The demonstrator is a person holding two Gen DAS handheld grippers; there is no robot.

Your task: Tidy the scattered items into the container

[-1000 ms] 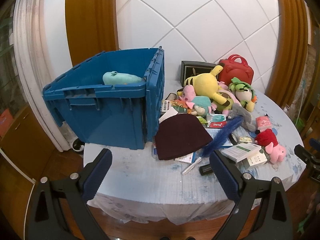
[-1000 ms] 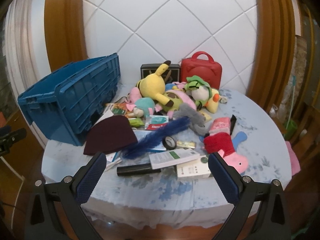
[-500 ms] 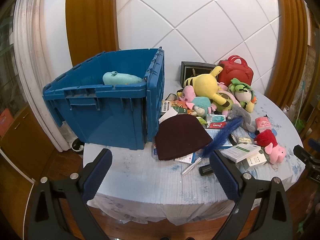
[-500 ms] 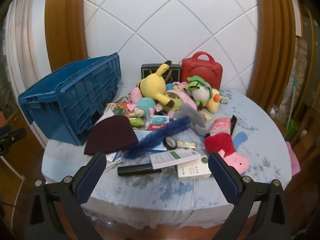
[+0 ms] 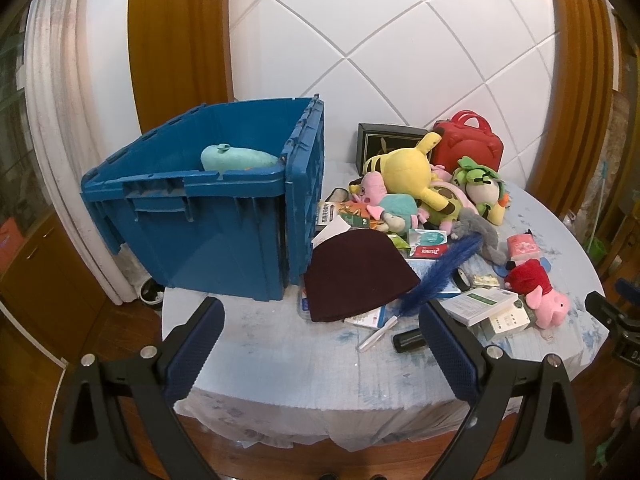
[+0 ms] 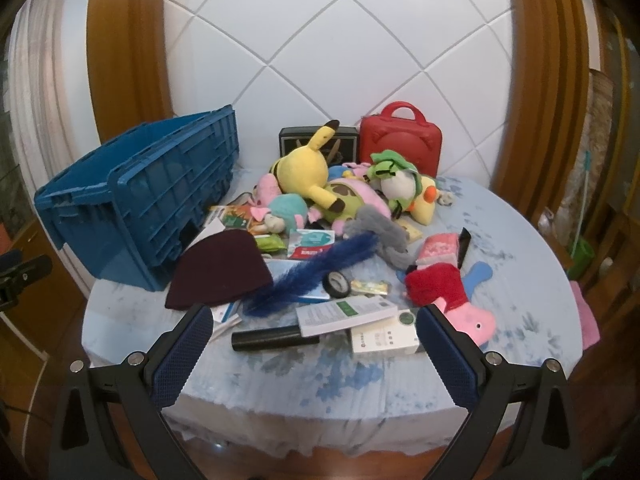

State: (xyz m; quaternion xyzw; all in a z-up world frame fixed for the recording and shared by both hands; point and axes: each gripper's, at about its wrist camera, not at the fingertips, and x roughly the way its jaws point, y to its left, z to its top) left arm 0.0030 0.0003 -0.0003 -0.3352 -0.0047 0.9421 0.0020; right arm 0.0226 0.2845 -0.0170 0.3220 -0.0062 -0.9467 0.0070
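A blue crate [image 5: 208, 216] [image 6: 144, 204] stands at the table's left with a teal plush [image 5: 236, 158] inside. To its right lies a heap: a dark maroon hat [image 5: 356, 274] [image 6: 220, 268], a blue feather [image 5: 440, 276] [image 6: 316, 272], a yellow plush [image 5: 404, 168] [image 6: 304, 168], a pink pig plush [image 5: 540, 296] [image 6: 452, 300], white boxes [image 6: 348, 314] and a black tube [image 6: 268, 338]. My left gripper [image 5: 320, 344] is open and empty over the near table edge. My right gripper [image 6: 312, 344] is open and empty just before the black tube.
A red case [image 5: 468, 146] [image 6: 400, 140] and a dark box [image 6: 316, 140] stand at the back by the white wall. The round table [image 5: 280, 356] has a pale blue cloth. Wooden panels flank the wall. A tape roll [image 6: 336, 284] lies mid-heap.
Both grippers have edged slightly closer to the table. Nothing on the table has moved.
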